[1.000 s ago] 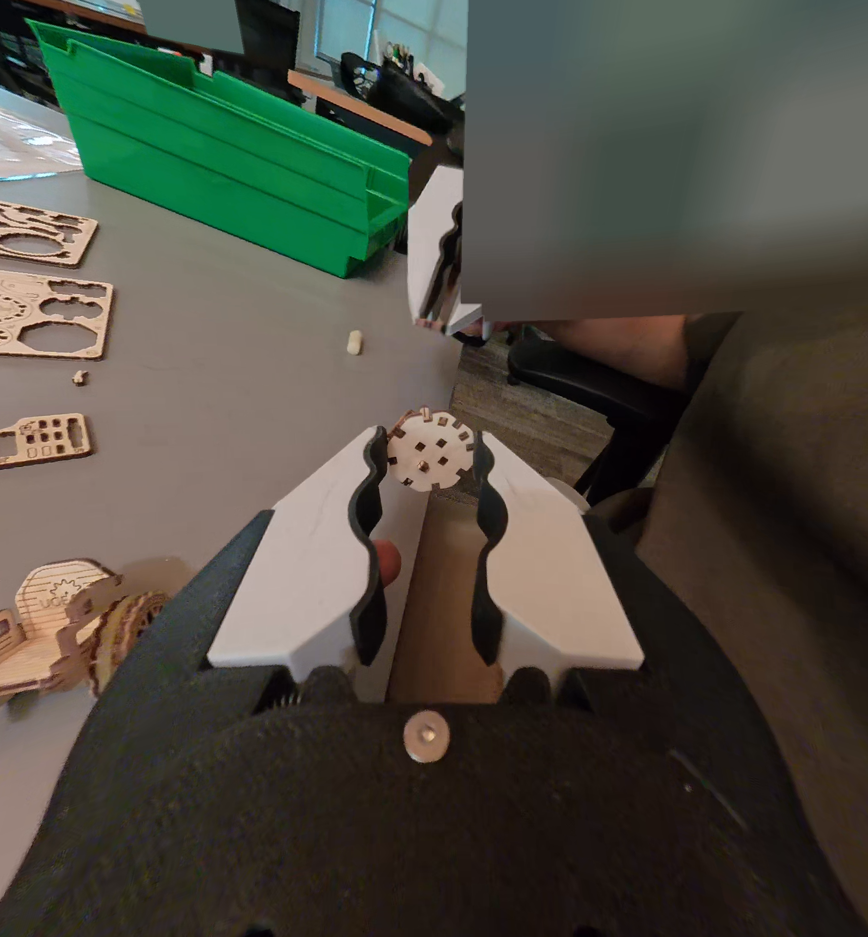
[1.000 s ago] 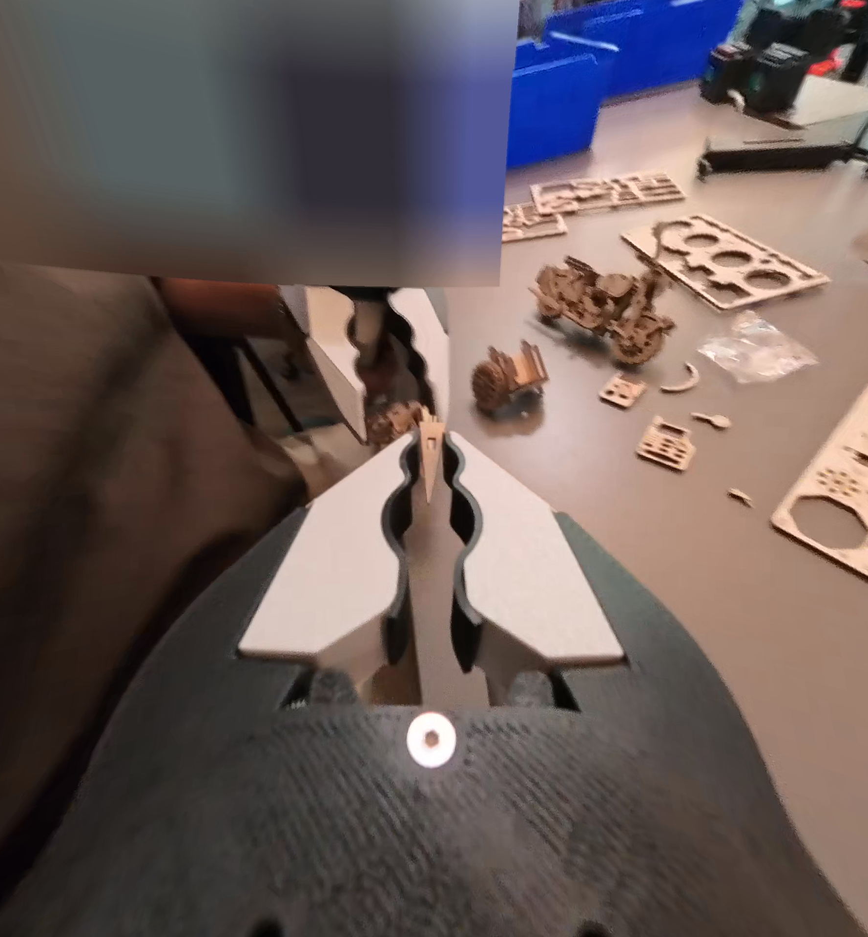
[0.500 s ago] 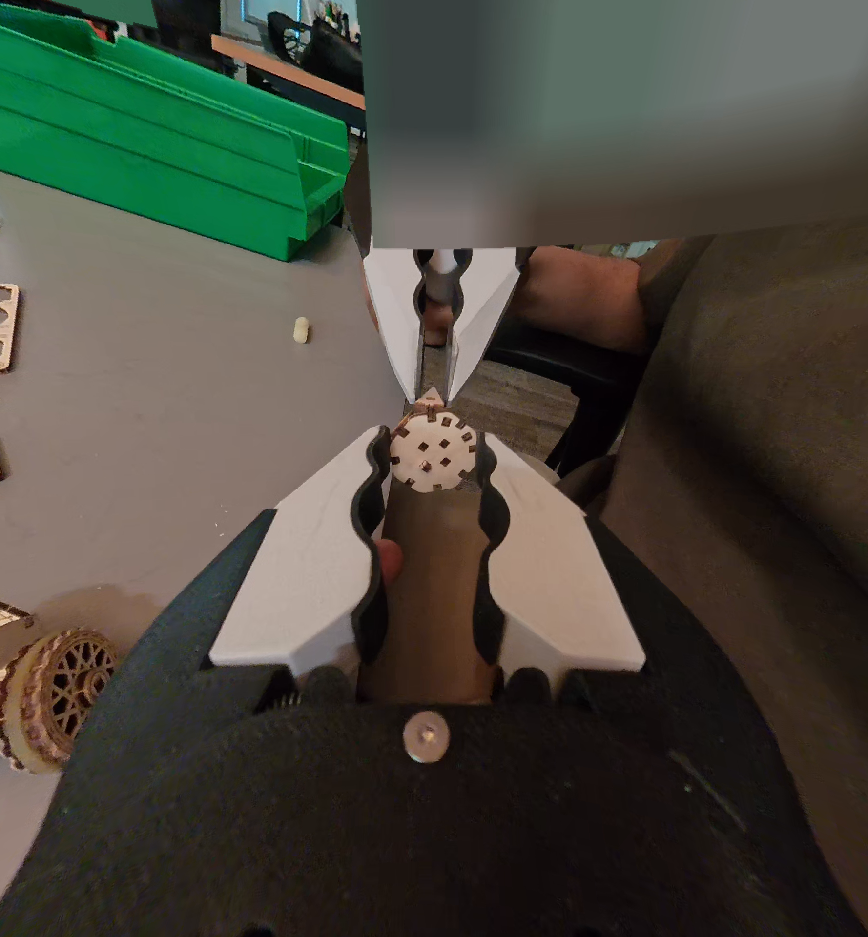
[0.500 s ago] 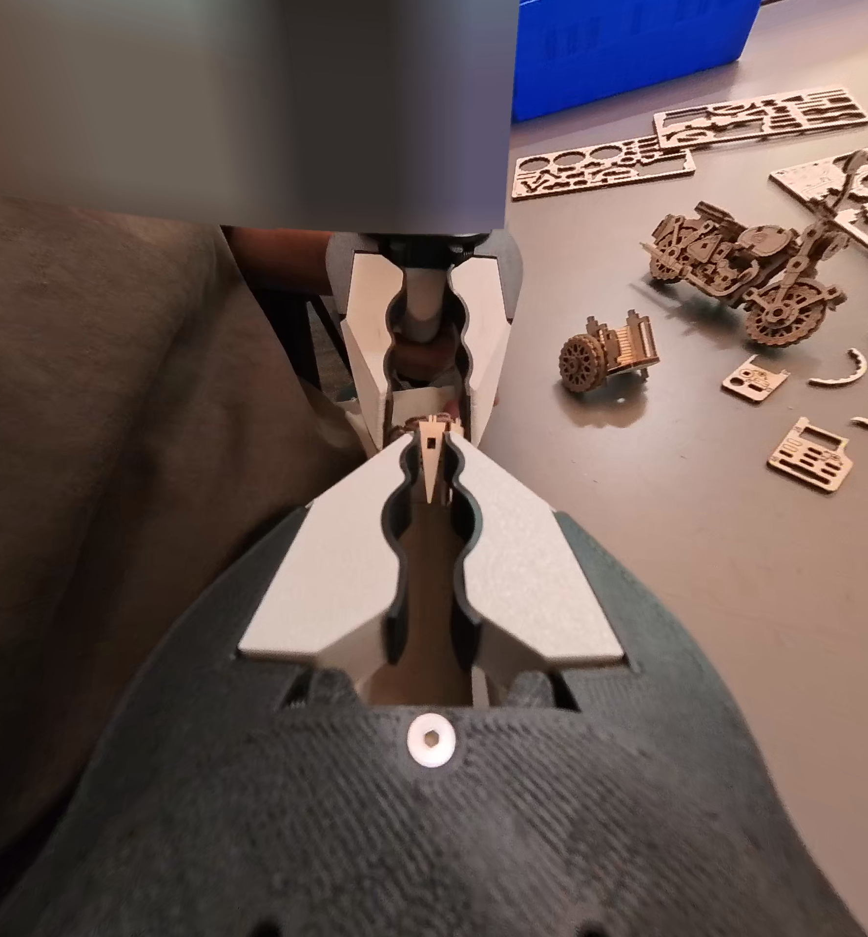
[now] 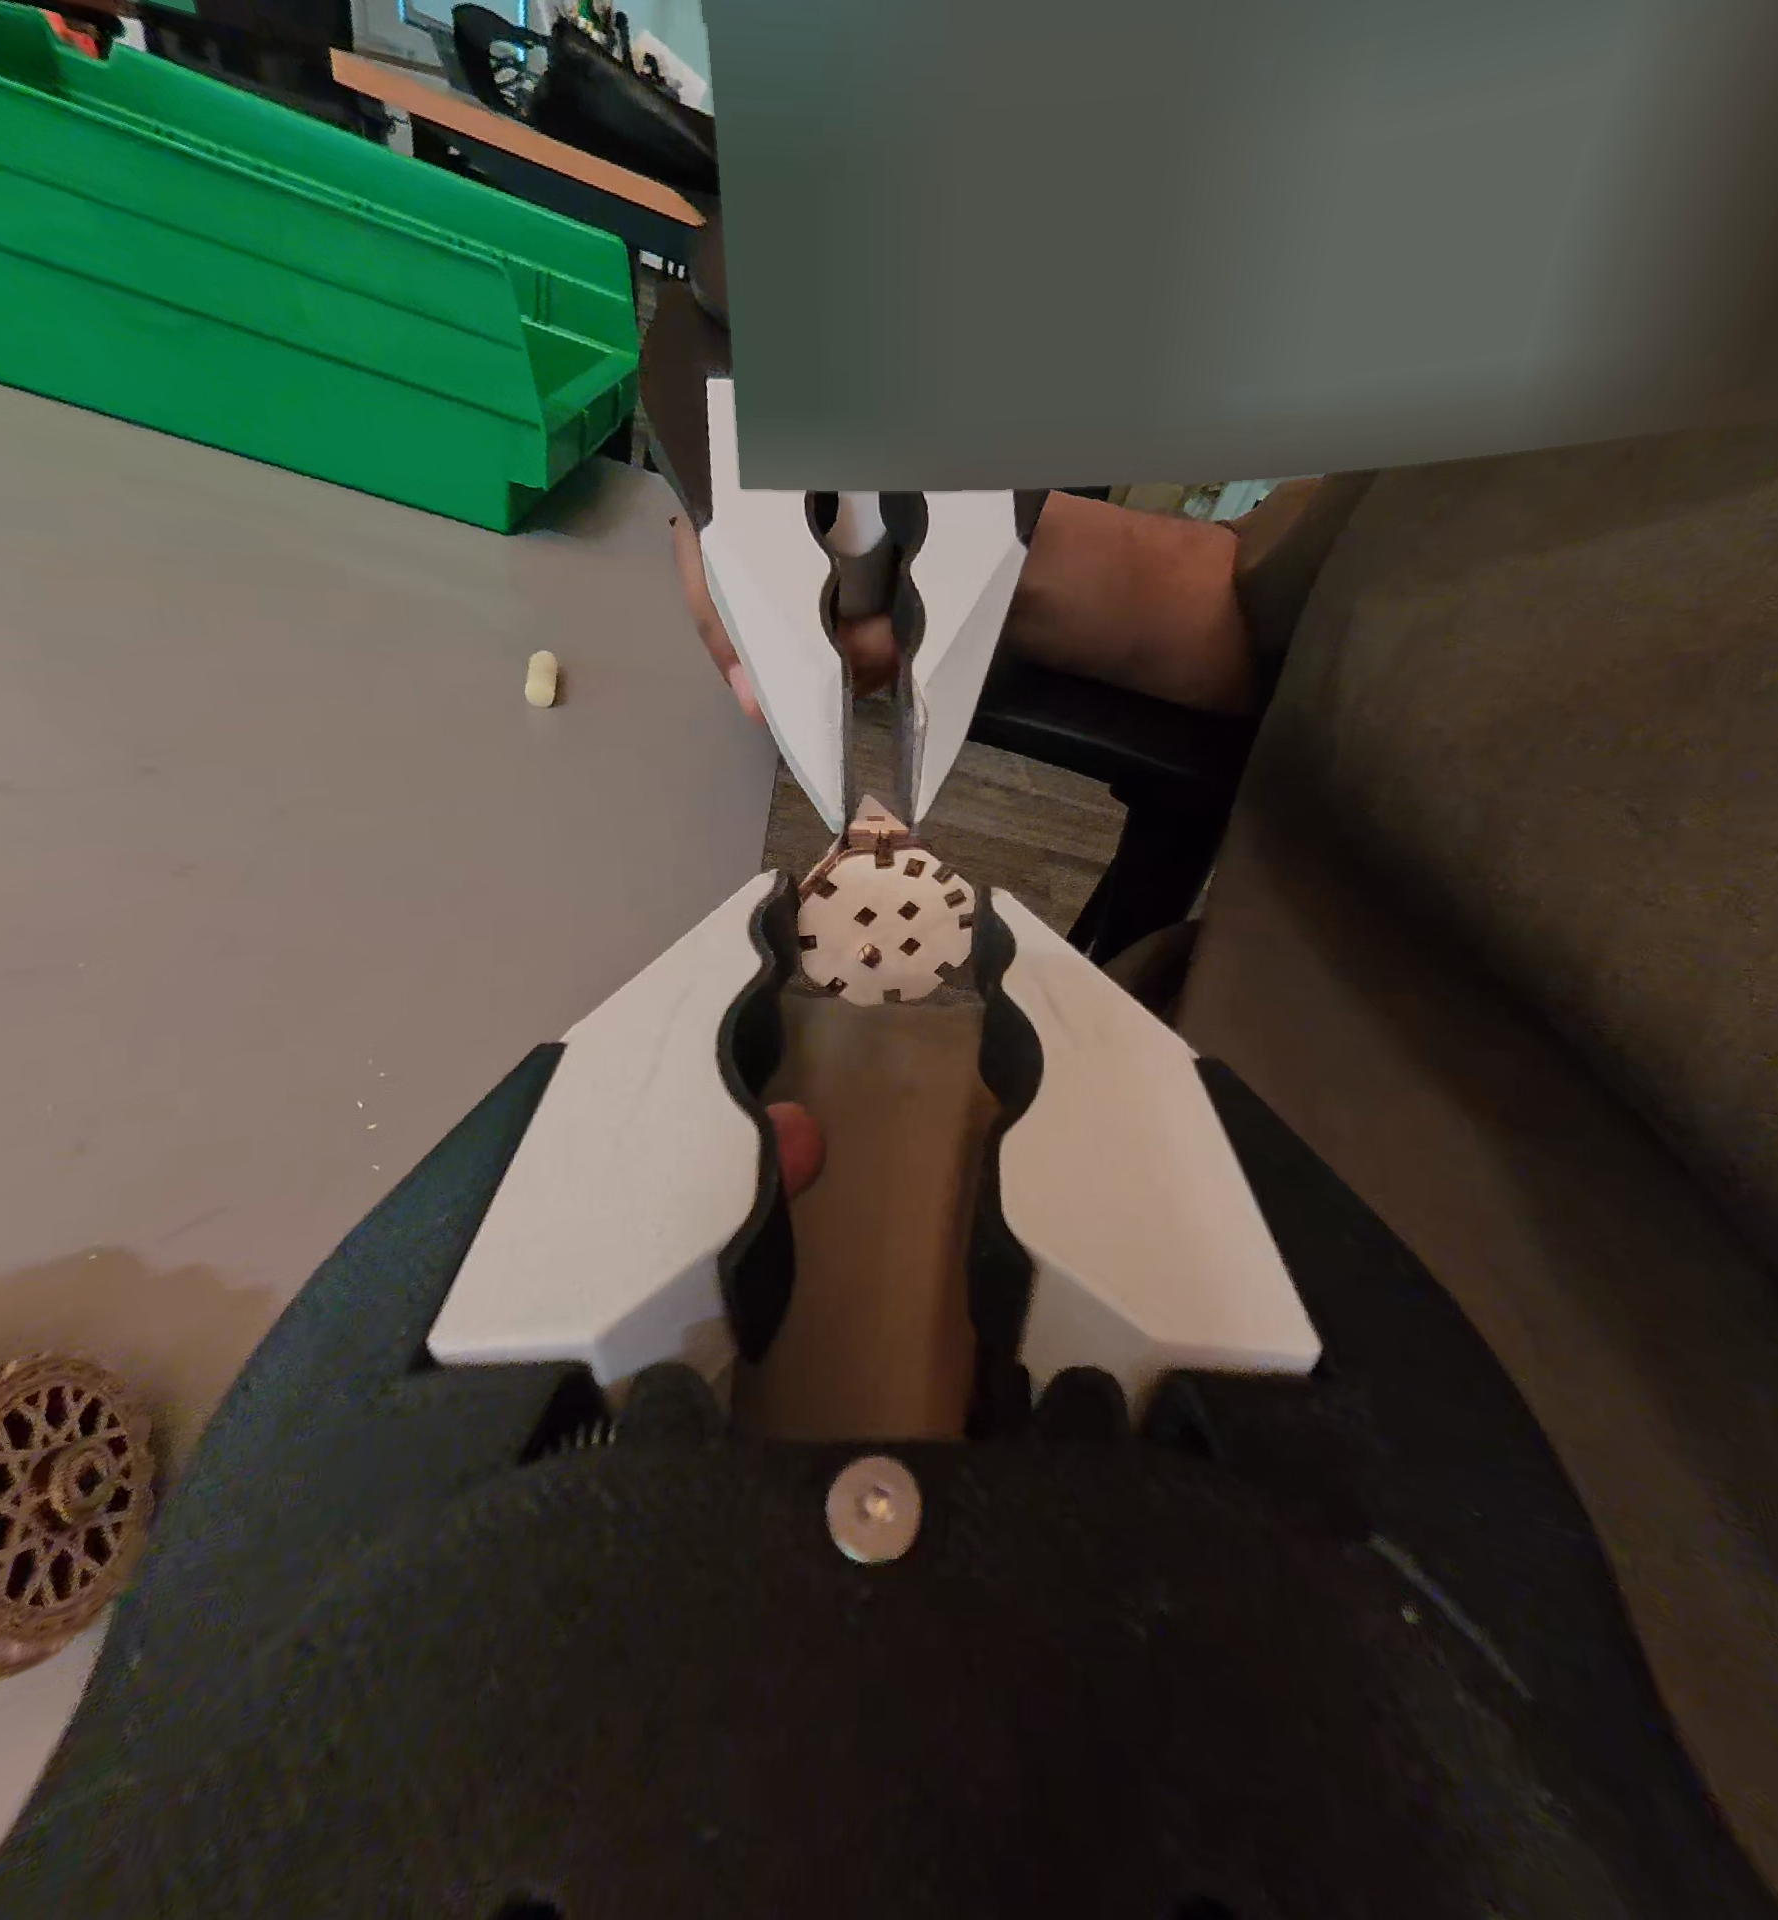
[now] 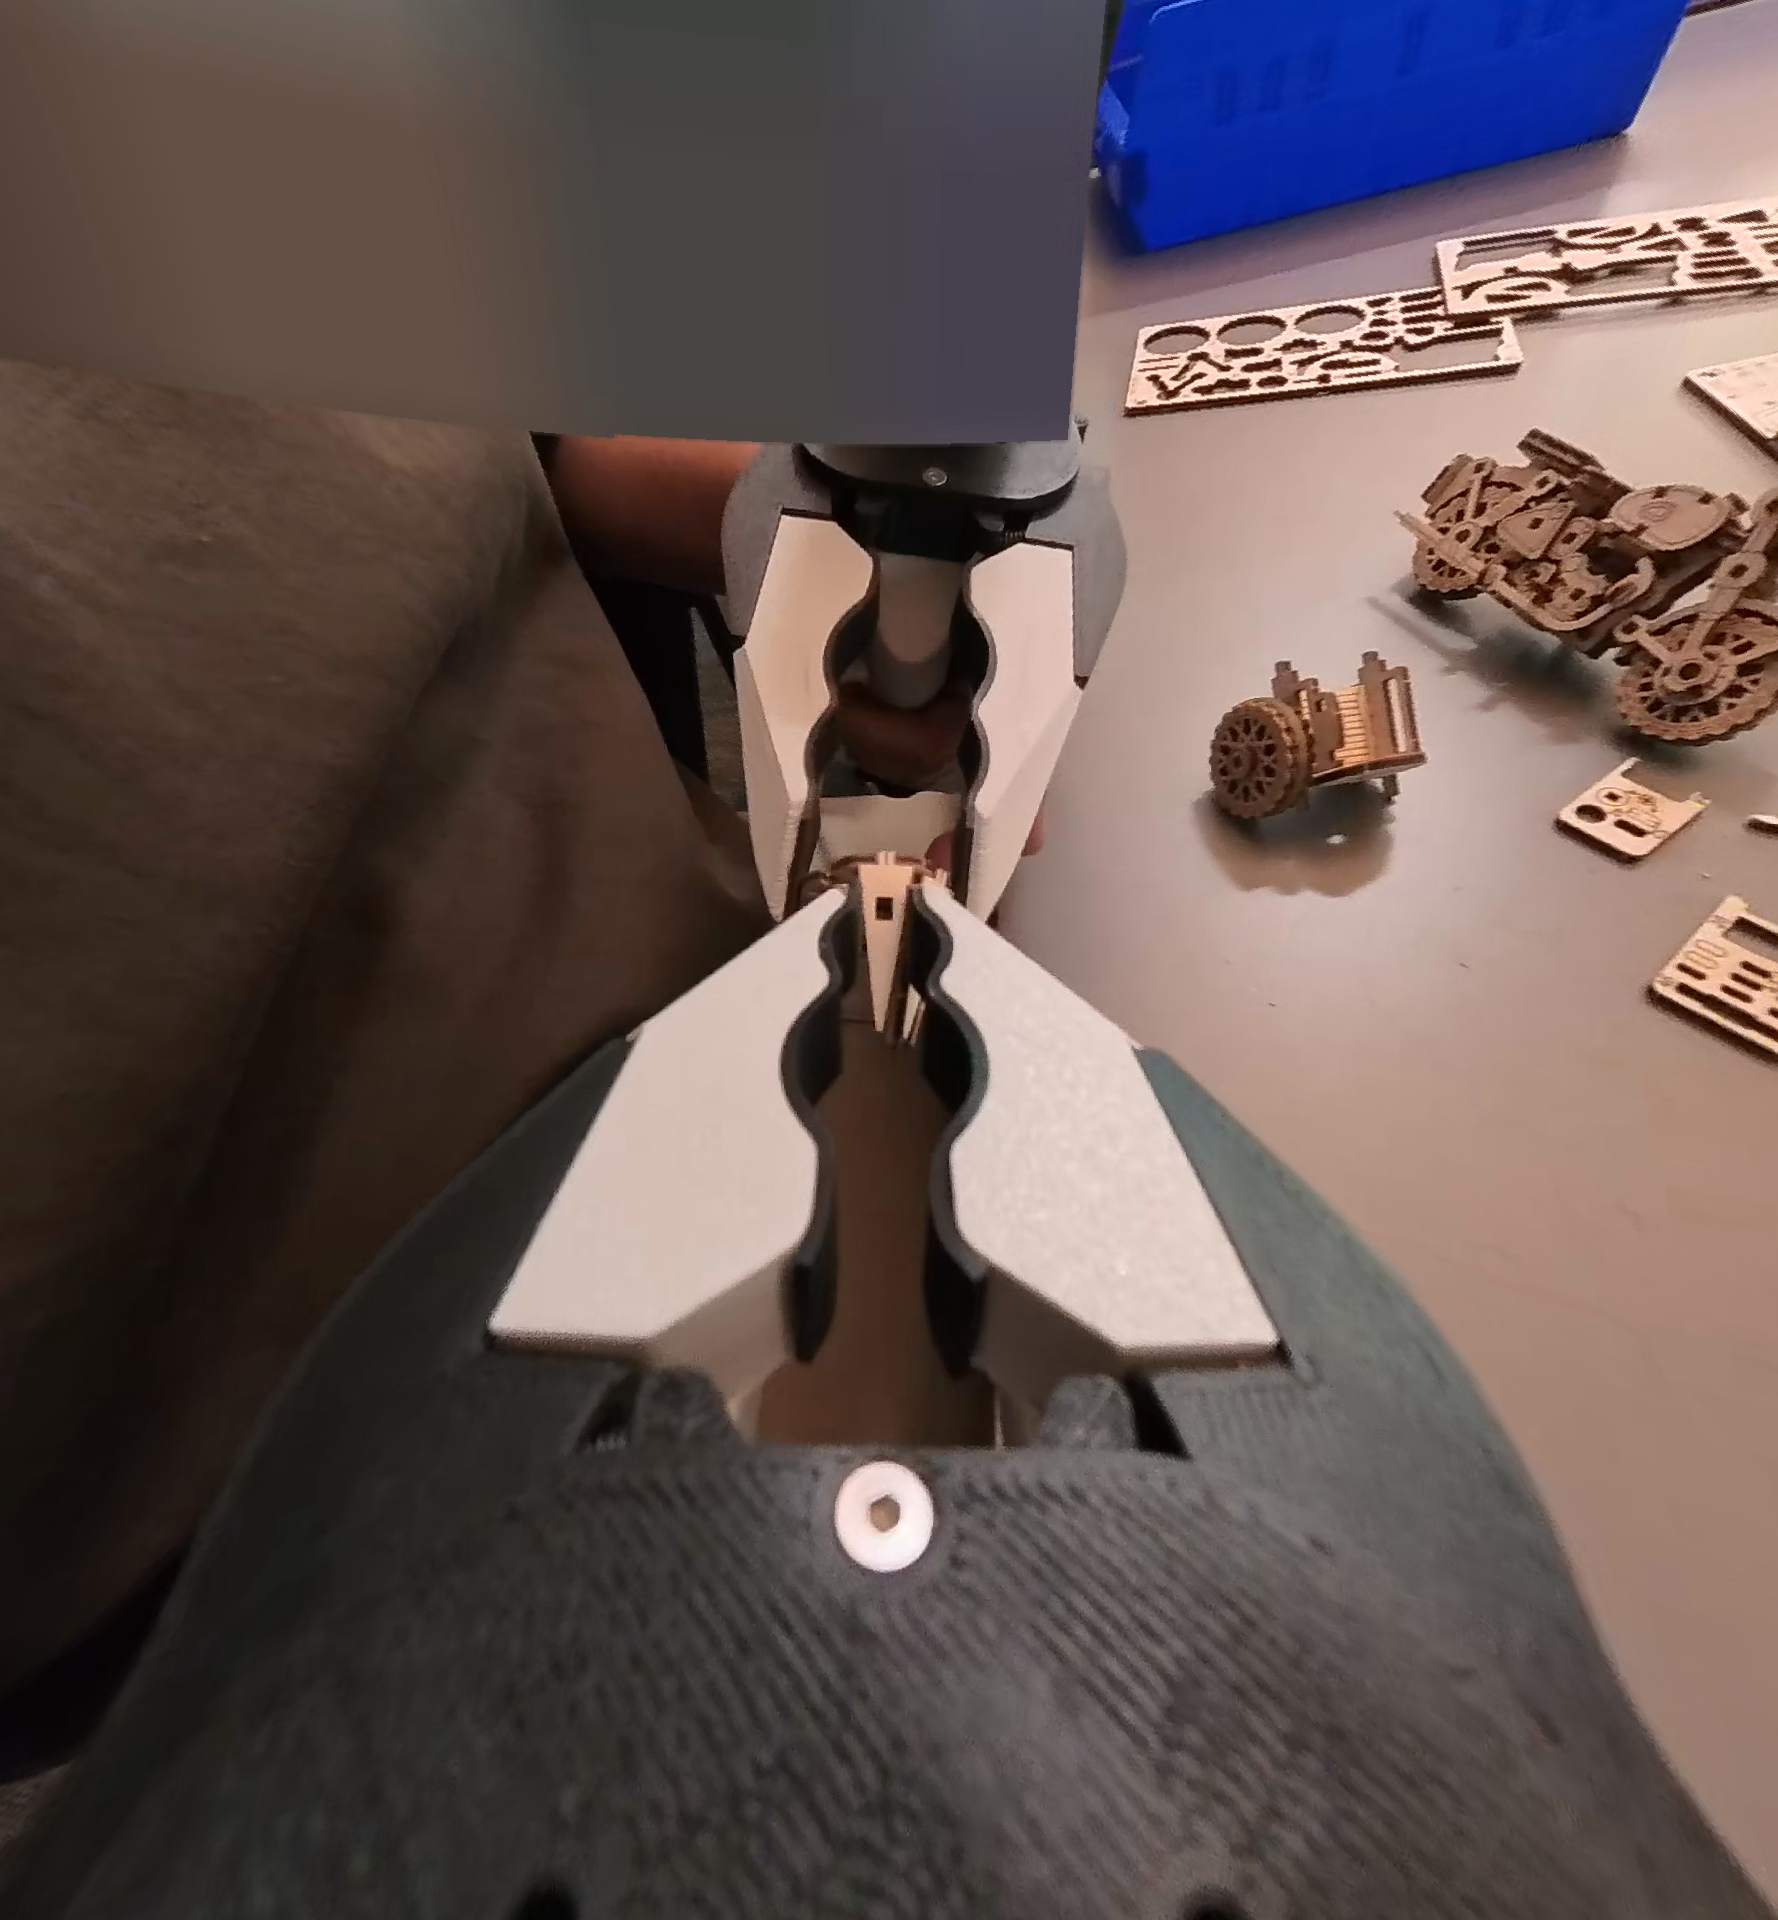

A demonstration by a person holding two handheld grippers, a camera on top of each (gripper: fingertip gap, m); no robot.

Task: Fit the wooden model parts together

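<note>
My left gripper [image 5: 883,940] is shut on a round notched wooden disc [image 5: 880,935] with several square holes, held in the air off the table's near edge. My right gripper [image 6: 887,935] is shut on a thin pointed wooden piece [image 6: 880,940] with a small slot. The two grippers face each other tip to tip. In the left wrist view the right gripper [image 5: 877,821] holds the pointed piece [image 5: 874,821] against the disc's top rim. In the right wrist view the left gripper [image 6: 880,862] sits just behind my fingertips, and the disc is mostly hidden.
A green bin [image 5: 241,281] stands at the table's far side, a small cream peg [image 5: 542,681] lies loose, a spoked wheel assembly [image 5: 33,1496] at lower left. On the right: a wooden motorcycle [image 6: 1612,603], a small wheeled part [image 6: 1311,738], cut-out sheets [image 6: 1321,358], a blue bin [image 6: 1384,104]. The person's torso is close. Both grippers' tips are close together, under 4 cm apart.
The two grippers have swung to face each other and closed the gap. The pointed piece now touches the disc's rim. Both grips stayed shut.
</note>
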